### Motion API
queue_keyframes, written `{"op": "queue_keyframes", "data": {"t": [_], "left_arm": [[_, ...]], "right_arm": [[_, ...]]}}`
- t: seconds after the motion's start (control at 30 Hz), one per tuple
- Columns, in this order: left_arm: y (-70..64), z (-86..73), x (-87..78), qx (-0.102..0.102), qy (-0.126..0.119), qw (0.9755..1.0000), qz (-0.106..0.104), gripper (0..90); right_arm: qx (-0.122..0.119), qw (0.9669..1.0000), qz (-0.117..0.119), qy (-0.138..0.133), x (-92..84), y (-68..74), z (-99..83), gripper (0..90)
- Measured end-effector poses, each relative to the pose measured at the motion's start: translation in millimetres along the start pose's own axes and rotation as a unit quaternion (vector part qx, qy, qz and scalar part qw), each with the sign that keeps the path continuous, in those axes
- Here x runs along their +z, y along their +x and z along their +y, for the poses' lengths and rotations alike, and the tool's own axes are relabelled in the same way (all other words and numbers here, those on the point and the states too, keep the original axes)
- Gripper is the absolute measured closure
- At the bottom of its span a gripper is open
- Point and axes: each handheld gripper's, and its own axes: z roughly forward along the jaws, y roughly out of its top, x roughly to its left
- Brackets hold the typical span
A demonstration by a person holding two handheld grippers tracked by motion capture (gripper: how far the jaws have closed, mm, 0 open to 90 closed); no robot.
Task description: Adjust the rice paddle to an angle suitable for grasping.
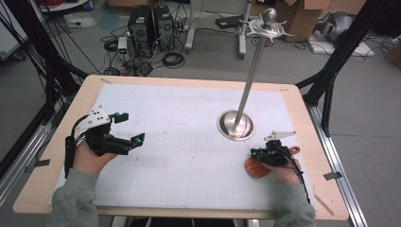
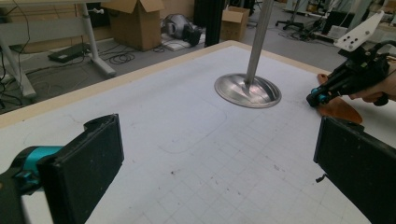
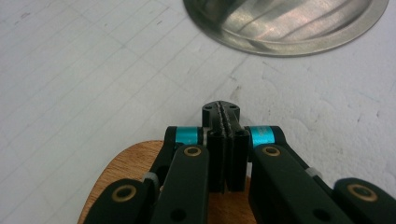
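while left tongs (image 1: pixel 128 127) gape, right tongs (image 1: pixel 254 152) pinched

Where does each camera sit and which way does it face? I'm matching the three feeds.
High view: above the person's side, looking forward and down on the table; forearms, left gripper, right gripper.
Left gripper view: on the left gripper, jaws apart, facing the stand.
Right gripper view: on the right gripper, jaws together, over a wooden piece.
All share the stand's base.

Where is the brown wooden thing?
In the high view, the wooden piece lies near the table's front right, under the right gripper, just below the metal stand's base.
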Motion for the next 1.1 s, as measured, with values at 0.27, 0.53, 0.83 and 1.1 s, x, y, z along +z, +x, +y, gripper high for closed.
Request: {"op": "queue_keyframes", "data": {"t": [0.27,0.53,0.83,1.1], "left_arm": [[3.3,4.1,8.7,-0.001,-0.008,1.0,-0.005,2.0],[4.3,7.5,14.2,0.0,-0.013,0.9999,-0.008,2.0],[3.9,10.2,22.3,0.006,-0.012,0.9998,-0.011,2.0],[3.4,10.3,25.9,0.006,-0.01,0.9998,-0.014,2.0]], "right_arm": [[-0.009,0.9999,0.01,0.003,-10.3,1.5,-10.8,89.3],[-0.012,0.9998,0.017,0.004,-18.7,1.0,-19.3,89.3],[-0.012,0.9992,0.039,0.008,-28.8,-0.7,-29.5,89.3],[-0.025,0.9991,0.029,-0.017,-39.2,-0.7,-29.7,89.3]]}}
